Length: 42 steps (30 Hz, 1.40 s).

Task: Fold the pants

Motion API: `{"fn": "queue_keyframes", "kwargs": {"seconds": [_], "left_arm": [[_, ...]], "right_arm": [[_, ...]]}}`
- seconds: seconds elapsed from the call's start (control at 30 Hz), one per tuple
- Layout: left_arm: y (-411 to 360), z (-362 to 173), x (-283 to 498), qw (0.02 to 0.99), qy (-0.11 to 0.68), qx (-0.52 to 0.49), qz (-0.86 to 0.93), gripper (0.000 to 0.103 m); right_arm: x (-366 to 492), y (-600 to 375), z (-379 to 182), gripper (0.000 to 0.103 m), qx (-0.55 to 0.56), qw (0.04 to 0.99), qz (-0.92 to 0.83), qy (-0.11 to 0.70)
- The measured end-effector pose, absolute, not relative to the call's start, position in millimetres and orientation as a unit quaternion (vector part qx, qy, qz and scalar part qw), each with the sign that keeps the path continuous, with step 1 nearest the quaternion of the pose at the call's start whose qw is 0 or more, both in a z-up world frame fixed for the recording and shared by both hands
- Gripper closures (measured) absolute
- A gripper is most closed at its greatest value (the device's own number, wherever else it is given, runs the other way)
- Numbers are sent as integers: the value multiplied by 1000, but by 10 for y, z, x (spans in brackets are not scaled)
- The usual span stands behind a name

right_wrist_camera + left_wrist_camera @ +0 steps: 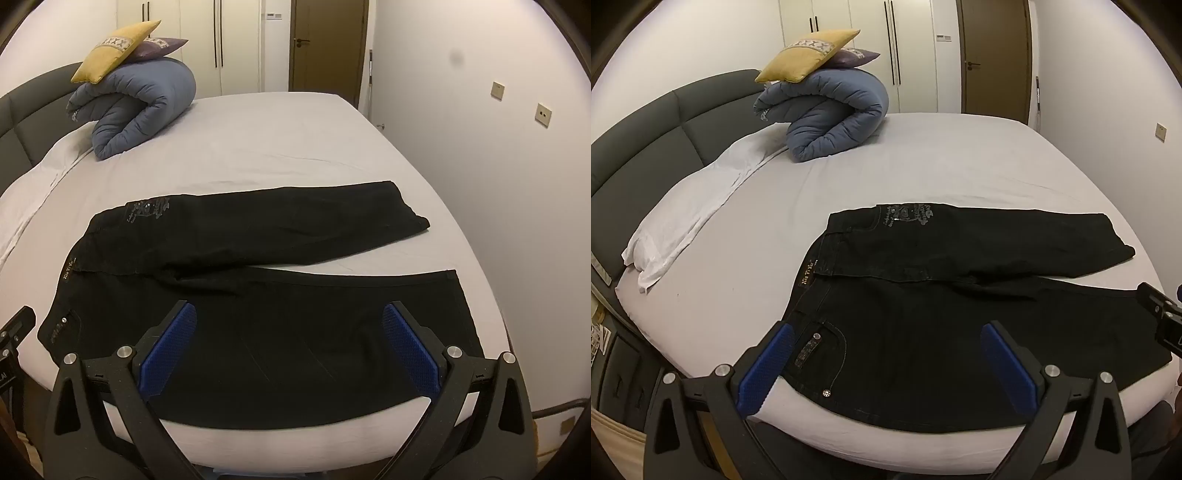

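Observation:
Black jeans (923, 314) lie spread flat on the grey bed sheet (923, 166), waistband to the left, both legs running right and slightly apart. They also show in the right wrist view (258, 295). My left gripper (886, 343) is open and empty, hovering over the waist and pocket area near the bed's front edge. My right gripper (288, 325) is open and empty, hovering over the near leg. The right gripper's body shows at the right edge of the left wrist view (1163, 321).
A rolled blue duvet (831, 114) with a yellow cushion (809, 55) and a purple cushion on top sits at the back left. A white pillow (687, 214) lies by the dark headboard (646, 140). A wall (498, 166) runs close along the bed's right side.

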State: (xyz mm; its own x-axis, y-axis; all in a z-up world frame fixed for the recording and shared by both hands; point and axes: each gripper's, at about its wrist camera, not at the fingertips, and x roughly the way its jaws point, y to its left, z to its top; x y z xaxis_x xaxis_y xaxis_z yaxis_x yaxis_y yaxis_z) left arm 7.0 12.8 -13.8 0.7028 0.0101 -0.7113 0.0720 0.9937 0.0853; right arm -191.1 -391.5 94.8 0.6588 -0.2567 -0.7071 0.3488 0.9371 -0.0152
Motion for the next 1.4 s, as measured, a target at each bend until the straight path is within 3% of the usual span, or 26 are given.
{"fn": "queue_keyframes", "kwargs": {"seconds": [1.4], "left_arm": [[157, -134, 45, 920, 387, 51, -14, 0]], "right_arm": [[-1945, -3886, 914, 0, 53, 908, -162, 382]]}}
